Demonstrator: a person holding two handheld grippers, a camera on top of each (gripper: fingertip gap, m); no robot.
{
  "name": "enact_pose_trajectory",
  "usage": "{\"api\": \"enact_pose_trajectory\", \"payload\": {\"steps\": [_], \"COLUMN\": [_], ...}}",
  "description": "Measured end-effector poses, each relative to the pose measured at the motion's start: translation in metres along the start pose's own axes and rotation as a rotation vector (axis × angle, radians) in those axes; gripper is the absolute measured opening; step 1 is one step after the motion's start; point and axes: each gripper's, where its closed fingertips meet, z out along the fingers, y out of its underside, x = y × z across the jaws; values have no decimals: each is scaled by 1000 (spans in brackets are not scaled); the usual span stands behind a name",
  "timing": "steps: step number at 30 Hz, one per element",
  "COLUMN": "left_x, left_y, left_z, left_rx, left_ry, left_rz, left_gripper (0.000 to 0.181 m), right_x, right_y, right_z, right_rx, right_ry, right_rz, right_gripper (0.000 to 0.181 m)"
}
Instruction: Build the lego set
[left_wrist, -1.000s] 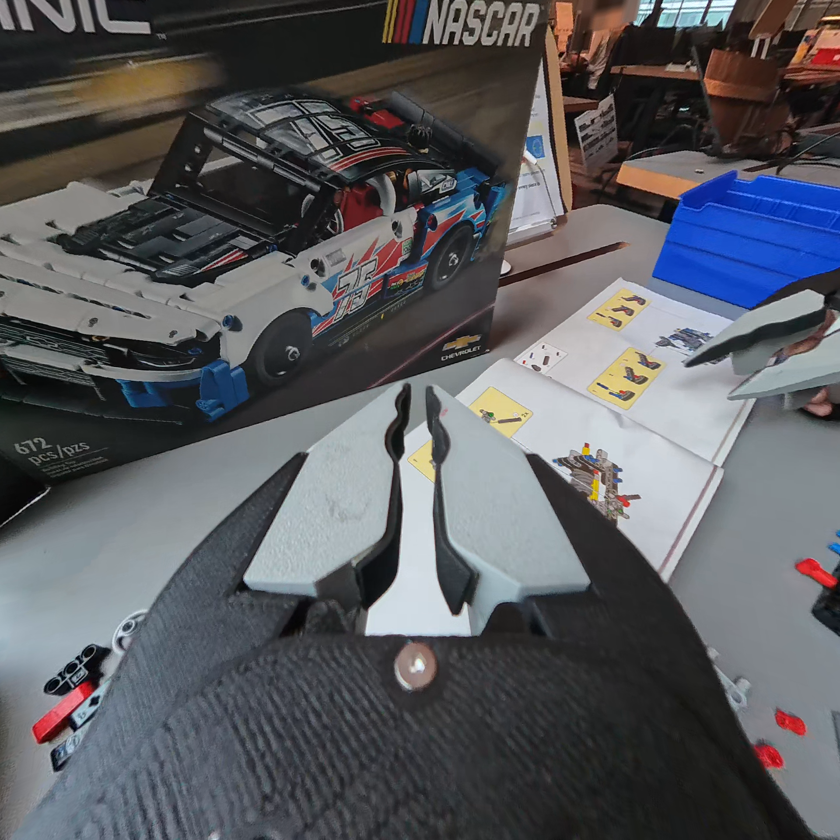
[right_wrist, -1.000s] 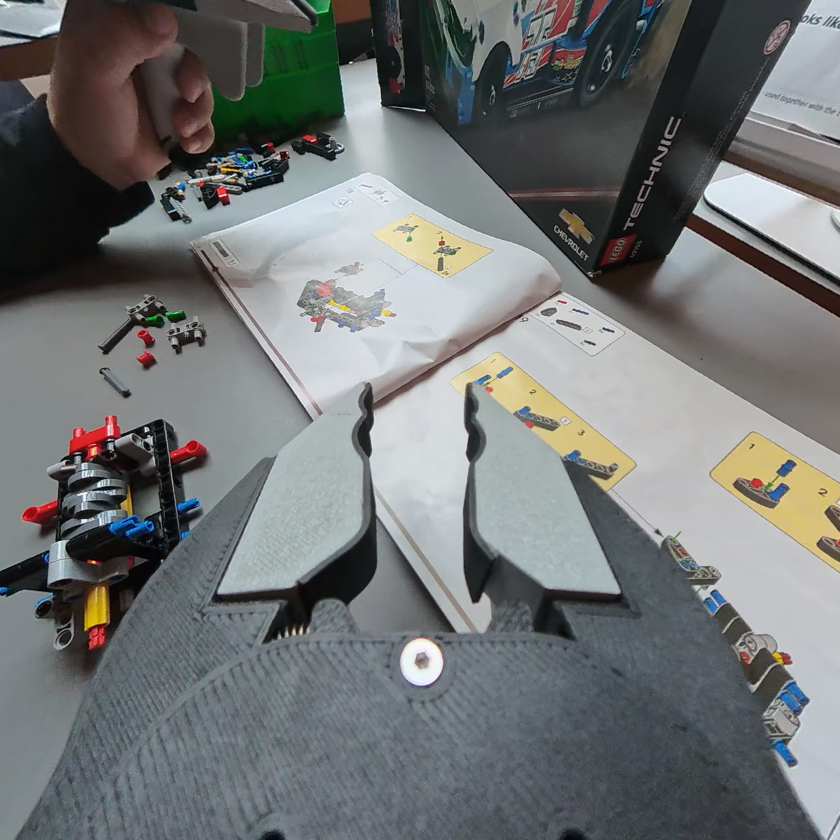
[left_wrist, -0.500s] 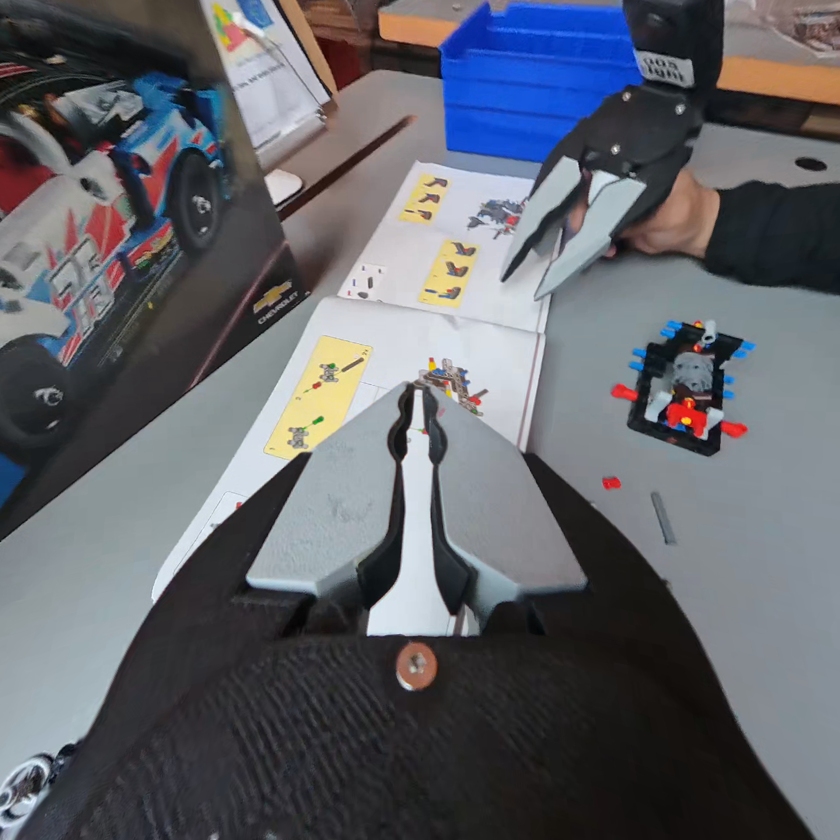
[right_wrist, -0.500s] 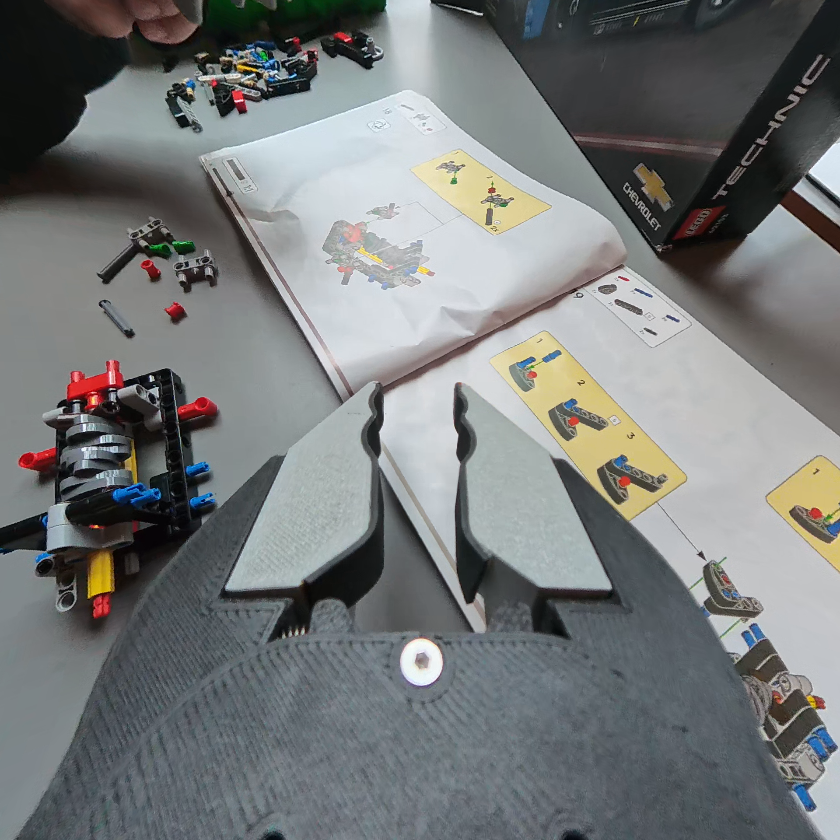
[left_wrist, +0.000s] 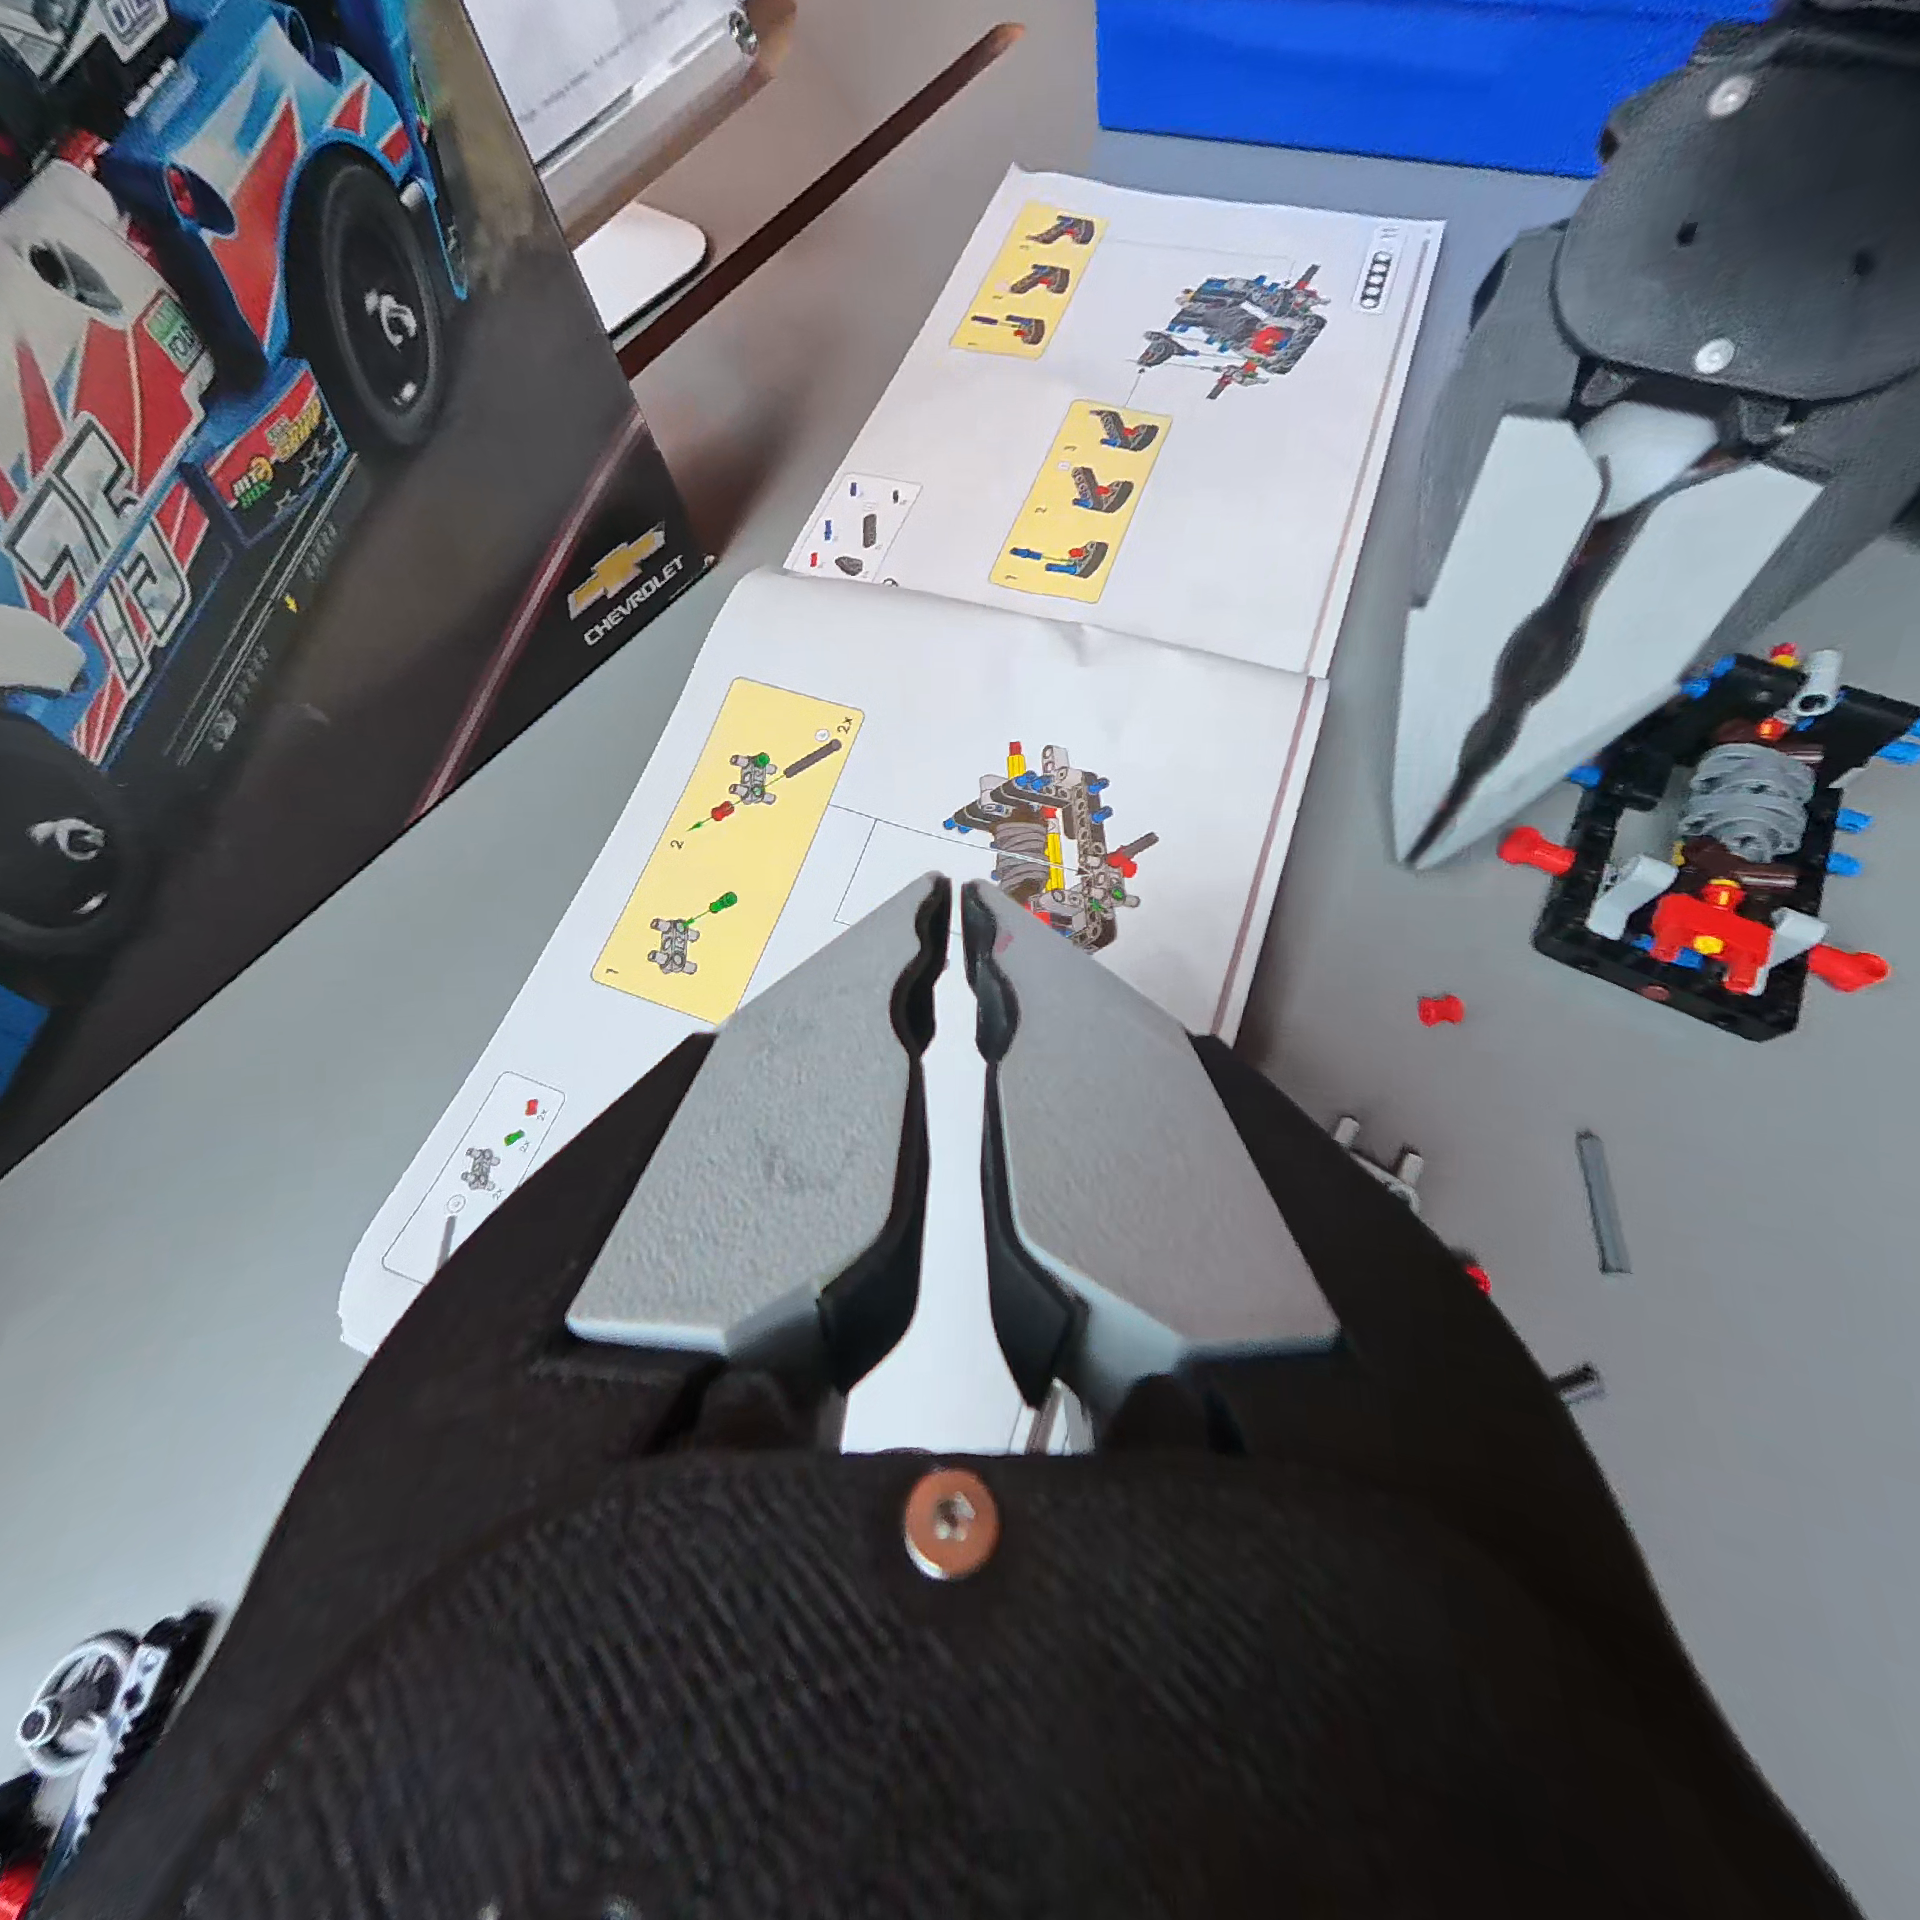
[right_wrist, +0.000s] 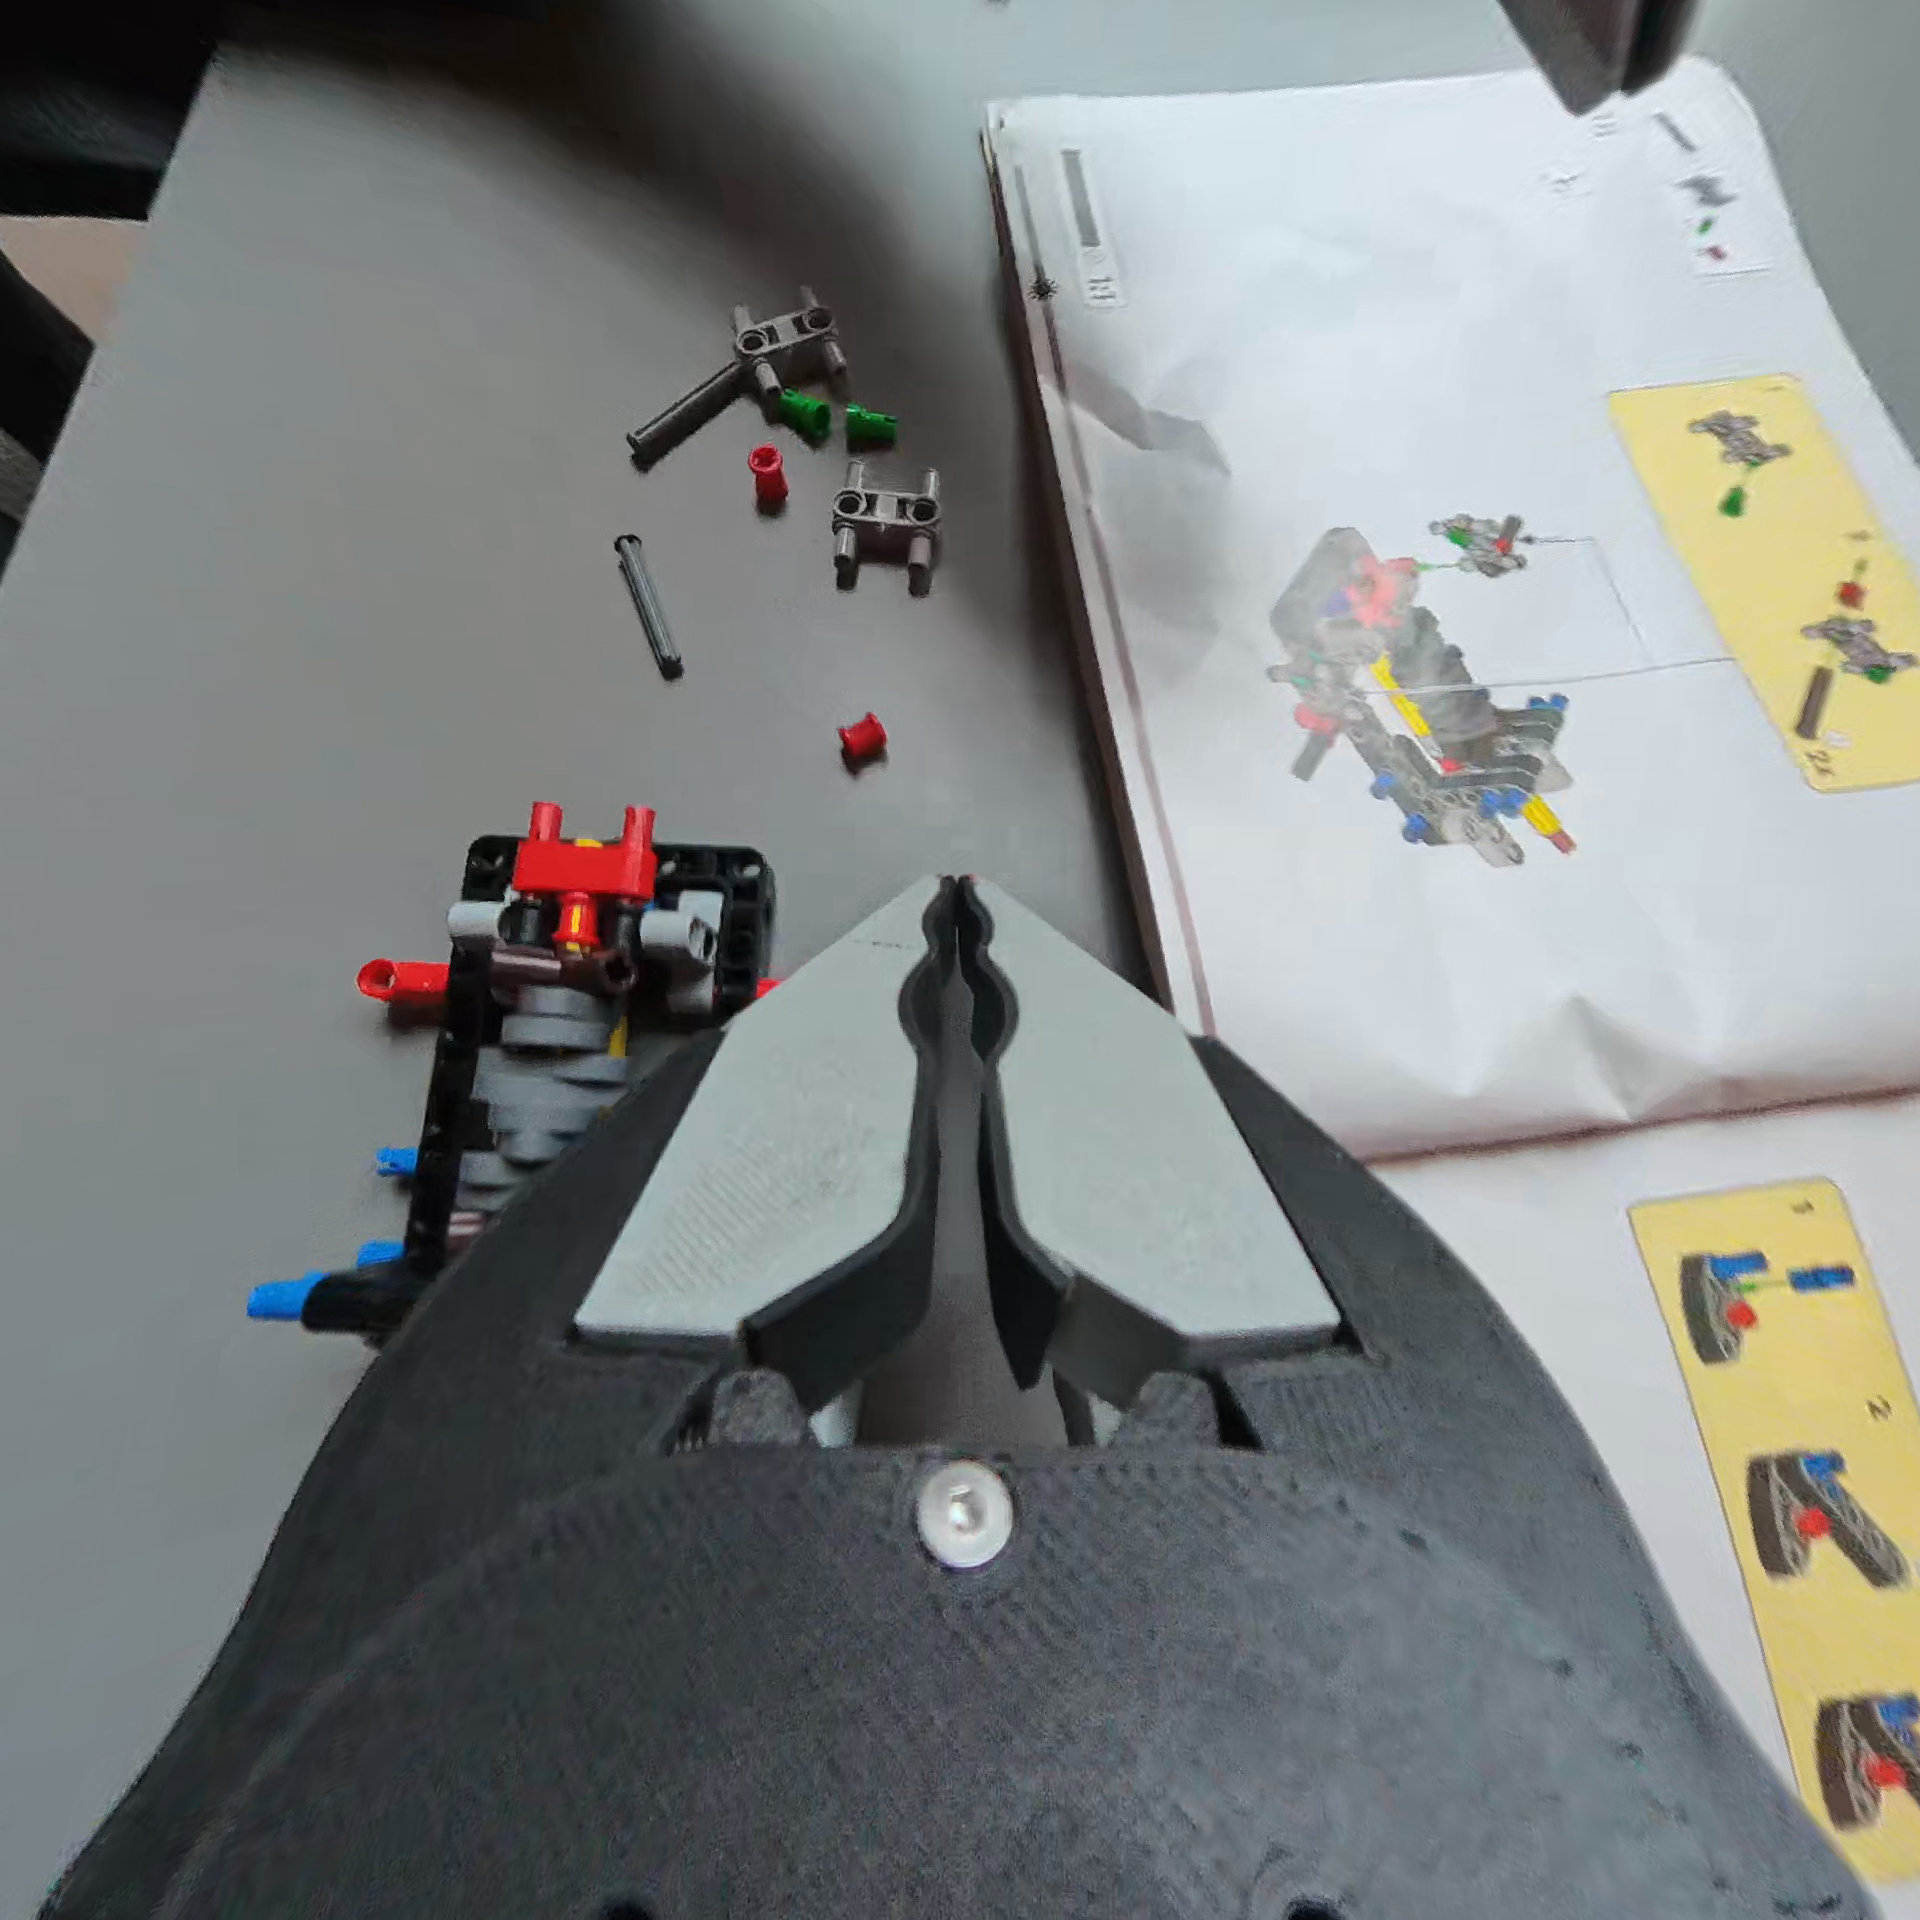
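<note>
A partly built assembly (left_wrist: 1714, 862) with a black frame, grey gears and red parts lies on the grey table right of the open instruction booklet (left_wrist: 1039, 675). My left gripper (left_wrist: 954, 894) hovers over the booklet's near page, shut and empty. My right gripper (left_wrist: 1439, 842) is shut and empty, tips down at the assembly's left edge. In the right wrist view, the right gripper (right_wrist: 954, 883) is just right of the assembly (right_wrist: 582, 987). Beyond lie two dark grey connectors (right_wrist: 886, 514), green pins (right_wrist: 805, 414), red bushes (right_wrist: 861, 734) and a dark axle (right_wrist: 649, 605).
The set's box (left_wrist: 260, 416) stands at the left behind the booklet (right_wrist: 1403, 416). A blue bin (left_wrist: 1351, 73) stands at the back. More loose parts (left_wrist: 83, 1714) lie at the near left. A red bush (left_wrist: 1440, 1008) and a grey axle (left_wrist: 1600, 1210) lie near the assembly. The grippers' ends are close to 15 cm from one another. From my right tips it is roughly 9 cm to the dark axle (right_wrist: 649, 605); from my left, 15 cm.
My left gripper swung right from the box to over the booklet, and its jaws closed. My right gripper moved left from the booklet down to the assembly and shut.
</note>
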Motion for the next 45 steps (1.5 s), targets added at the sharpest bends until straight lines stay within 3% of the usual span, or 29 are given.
{"api": "enact_pose_trajectory", "payload": {"steps": [4,12,19,25,30,31,35,39,45], "left_x": [1,4,2,5,26,37,77,97,97], "left_y": [1,3,6,4,9,12,25,45,53], "left_z": [1,3,5,3,2,1,0,5,11], "left_rx": [-7,-16,-32,-32,-63,-79,-145,-232,-272], "left_ry": [5,9,3,9,146,206,388,429,423], "left_rz": [-1,9,6,22,32,44,133,266,275], "left_gripper": [0,0,0,0,1,1,4,3,4], "right_x": [-13,-19,-7,-9,-11,-12,-13,-13,-12], "right_y": [-18,-15,-26,-26,-21,-21,-20,-20,-29], "right_z": [11,24,16,27,30,30,31,29,31], "right_rx": [-3,-44,-4,-49,-43,-46,-52,-40,-30], "right_ry": [-87,-134,-77,-90,-94,-92,-75,-81,-64], "right_rz": [-5,10,69,60,-6,-16,-45,-17,49], "right_gripper": [0,0,12,19,8,0,0,2,10]}}
